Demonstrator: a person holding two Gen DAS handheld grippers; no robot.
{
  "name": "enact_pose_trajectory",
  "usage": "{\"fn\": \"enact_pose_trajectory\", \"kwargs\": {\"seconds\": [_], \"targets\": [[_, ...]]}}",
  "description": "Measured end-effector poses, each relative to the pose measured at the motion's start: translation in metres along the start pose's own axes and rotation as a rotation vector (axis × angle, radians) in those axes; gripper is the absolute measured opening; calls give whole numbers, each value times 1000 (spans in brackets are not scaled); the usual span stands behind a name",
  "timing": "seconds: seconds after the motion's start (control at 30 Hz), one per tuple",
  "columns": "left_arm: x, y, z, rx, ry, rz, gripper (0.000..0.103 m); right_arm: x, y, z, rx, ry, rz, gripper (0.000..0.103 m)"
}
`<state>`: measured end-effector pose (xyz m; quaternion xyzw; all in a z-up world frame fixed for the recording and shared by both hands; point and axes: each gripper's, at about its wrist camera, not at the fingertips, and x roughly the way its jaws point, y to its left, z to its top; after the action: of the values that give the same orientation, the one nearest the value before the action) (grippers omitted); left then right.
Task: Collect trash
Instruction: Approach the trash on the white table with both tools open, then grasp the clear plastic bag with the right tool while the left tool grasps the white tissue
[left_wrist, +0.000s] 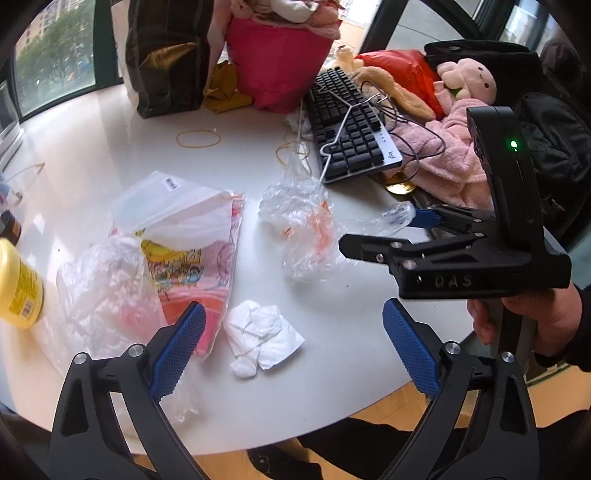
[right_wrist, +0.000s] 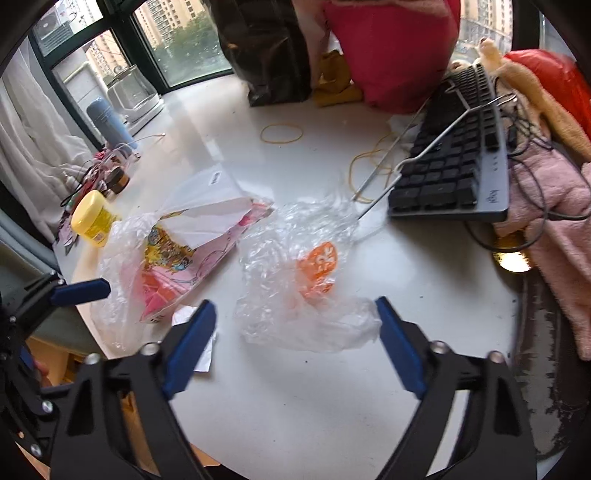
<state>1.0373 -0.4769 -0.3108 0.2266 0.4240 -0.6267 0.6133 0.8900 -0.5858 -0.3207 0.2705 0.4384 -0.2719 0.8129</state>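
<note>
Right wrist view: right gripper (right_wrist: 295, 325) stands wide, nothing held, straddling the crumpled clear plastic bag with orange print (right_wrist: 295, 280) on the round white table (right_wrist: 332, 406). Left gripper (left_wrist: 291, 339) likewise wide and empty, around the crumpled white tissue (left_wrist: 258, 332) just left of that bag.

Risks: thin film may slip the pads; bag's far end lies near the wire hanger (right_wrist: 424, 147) and could drag it.

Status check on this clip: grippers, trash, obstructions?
Left gripper open over crumpled white tissue. Right gripper open around clear crinkled plastic bag, not gripping. White wire hanger tip touches the bag.
</note>
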Motion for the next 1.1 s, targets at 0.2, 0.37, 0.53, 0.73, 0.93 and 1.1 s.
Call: {"fn": "enact_pose_trajectory", "kwargs": {"seconds": [0.2, 0.37, 0.53, 0.73, 0.93, 1.1], "targets": [[12, 2, -12, -37, 18, 19, 85, 7, -4, 0, -23, 14, 7, 79], [24, 1, -20, -55, 24, 43, 81, 16, -6, 0, -43, 35, 18, 79], [39, 3, -24, -73, 33, 50, 77, 25, -8, -1, -46, 54, 25, 79], [51, 11, -29, -102, 33, 79, 77, 32, -11, 0, -55, 62, 28, 79], [59, 11, -31, -96, 39, 101, 77, 41, -11, 3, -69, 77, 36, 79], [65, 11, -34, -106, 43, 114, 74, 45, -7, 3, -77, 90, 57, 71]]}}
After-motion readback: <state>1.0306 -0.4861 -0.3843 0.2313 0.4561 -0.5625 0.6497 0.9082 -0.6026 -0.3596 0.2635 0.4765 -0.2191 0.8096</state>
